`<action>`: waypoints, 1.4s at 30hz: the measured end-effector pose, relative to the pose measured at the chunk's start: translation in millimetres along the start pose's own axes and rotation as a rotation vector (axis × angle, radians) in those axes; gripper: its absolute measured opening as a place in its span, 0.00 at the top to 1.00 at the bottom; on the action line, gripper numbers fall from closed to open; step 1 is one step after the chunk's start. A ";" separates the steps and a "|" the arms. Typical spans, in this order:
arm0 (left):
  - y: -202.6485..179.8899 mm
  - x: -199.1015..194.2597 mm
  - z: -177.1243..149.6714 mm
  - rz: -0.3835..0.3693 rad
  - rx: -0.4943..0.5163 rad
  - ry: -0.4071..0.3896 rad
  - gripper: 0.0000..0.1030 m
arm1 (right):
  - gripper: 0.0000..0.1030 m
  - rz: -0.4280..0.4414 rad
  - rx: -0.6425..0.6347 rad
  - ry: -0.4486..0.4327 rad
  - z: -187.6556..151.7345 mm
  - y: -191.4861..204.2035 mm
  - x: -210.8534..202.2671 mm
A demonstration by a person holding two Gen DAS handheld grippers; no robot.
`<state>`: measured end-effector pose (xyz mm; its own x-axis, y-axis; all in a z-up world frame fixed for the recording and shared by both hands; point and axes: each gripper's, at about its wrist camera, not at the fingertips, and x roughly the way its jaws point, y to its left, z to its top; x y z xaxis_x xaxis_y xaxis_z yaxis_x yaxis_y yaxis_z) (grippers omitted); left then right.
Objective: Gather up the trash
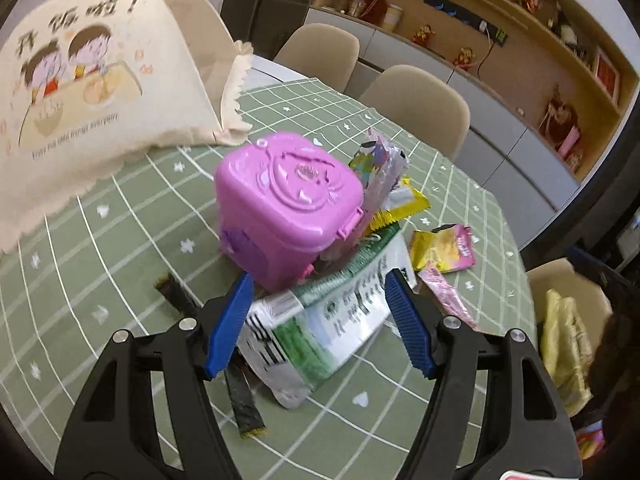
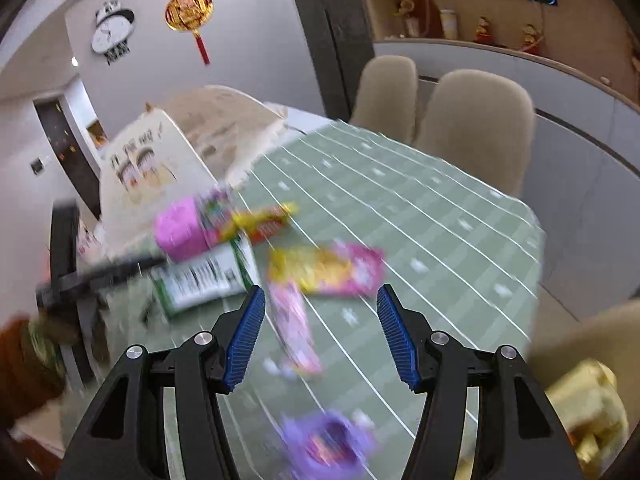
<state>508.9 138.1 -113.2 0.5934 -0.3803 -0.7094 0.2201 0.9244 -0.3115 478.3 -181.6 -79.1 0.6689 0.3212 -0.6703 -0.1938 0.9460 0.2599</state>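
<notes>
A small pink lidded bin (image 1: pixel 286 204) stands on the green checked tablecloth (image 1: pixel 100 248), with wrappers stuck up beside it. My left gripper (image 1: pixel 320 318) is open, its blue pads either side of a green-and-white packet (image 1: pixel 320 320) that leans against the bin. A yellow-and-pink wrapper (image 1: pixel 442 250) and a pink stick wrapper (image 1: pixel 448 294) lie to the right. In the blurred right wrist view my right gripper (image 2: pixel 320 332) is open above the pink stick wrapper (image 2: pixel 294 326), with the yellow-and-pink wrapper (image 2: pixel 324 268), the packet (image 2: pixel 200 280) and the bin (image 2: pixel 180 228) beyond. A purple wrapper (image 2: pixel 326 444) lies nearest.
A beige mesh food cover (image 1: pixel 92 92) stands at the table's back left. A dark strip wrapper (image 1: pixel 244 400) lies under my left gripper. Beige chairs (image 1: pixel 416 108) ring the far side. A yellow bag (image 1: pixel 564 344) sits on a chair at right.
</notes>
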 end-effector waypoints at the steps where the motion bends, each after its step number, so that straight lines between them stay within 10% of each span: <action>1: 3.4 -5.5 -3.8 -0.007 -0.019 -0.009 0.37 | 0.46 0.031 0.008 -0.010 13.3 7.4 10.7; 8: 35.7 -34.8 -25.8 0.018 -0.162 -0.018 0.37 | 0.49 0.071 -0.035 -0.003 73.6 79.0 98.5; 17: 68.5 -35.1 -49.9 0.044 -0.202 0.039 0.37 | 0.84 0.135 -0.064 0.169 86.0 114.4 177.8; 28: 74.8 10.6 -21.9 0.035 -0.206 0.079 0.37 | 0.88 0.095 -0.098 0.240 8.0 82.1 108.7; 35: 62.3 18.9 -19.3 0.029 -0.179 0.104 0.82 | 0.88 0.027 -0.055 0.272 -46.7 68.9 61.7; 42: 37.5 -12.3 -47.6 -0.018 -0.126 0.140 0.93 | 0.88 0.043 -0.035 0.299 -81.3 77.4 34.2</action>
<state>473.0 176.1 -146.3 0.4747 -0.4053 -0.7813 0.1262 0.9098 -0.3953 427.9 -93.8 -138.4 0.4197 0.3550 -0.8354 -0.2455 0.9304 0.2720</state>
